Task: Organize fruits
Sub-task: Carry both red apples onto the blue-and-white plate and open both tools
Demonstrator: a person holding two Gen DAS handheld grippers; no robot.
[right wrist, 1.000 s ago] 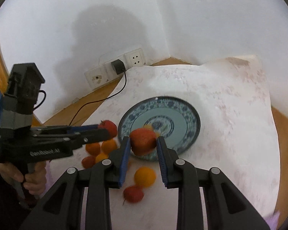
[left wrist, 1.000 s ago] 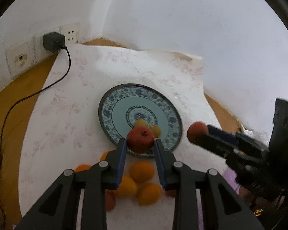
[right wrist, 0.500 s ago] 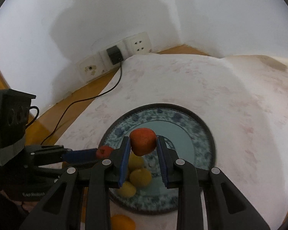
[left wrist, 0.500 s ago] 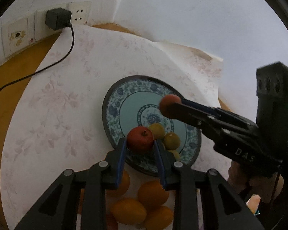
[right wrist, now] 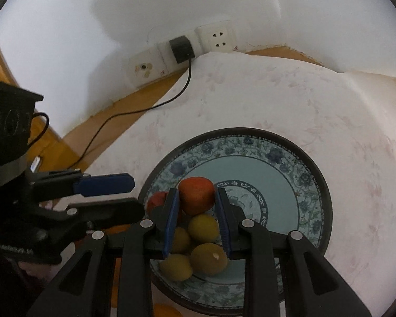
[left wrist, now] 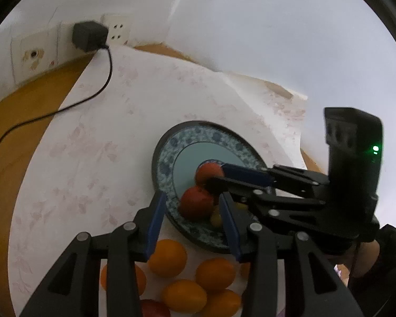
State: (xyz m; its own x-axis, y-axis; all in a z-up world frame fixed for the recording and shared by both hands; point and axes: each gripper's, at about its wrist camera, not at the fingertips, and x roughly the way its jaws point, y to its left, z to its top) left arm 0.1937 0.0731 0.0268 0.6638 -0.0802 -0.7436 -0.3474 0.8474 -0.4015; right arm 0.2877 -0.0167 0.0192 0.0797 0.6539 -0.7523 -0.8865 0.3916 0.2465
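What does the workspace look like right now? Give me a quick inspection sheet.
Surface: pale floral cloth over a wooden top.
Job's things: patterned plate with yellow-green fruits and a red fruit; oranges on the cloth beside it.
Clutter: nothing seen.
Grippers: left gripper has just been opening, pads clear of the red fruit between them; right gripper shut on a second red fruit above the plate.
Cables: black lead from a plugged-in charger.
Surroundings: white walls, wall sockets.

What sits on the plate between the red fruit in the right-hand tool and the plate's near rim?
In the right wrist view, yellow-green fruits fill that part of the plate, below the held red fruit.
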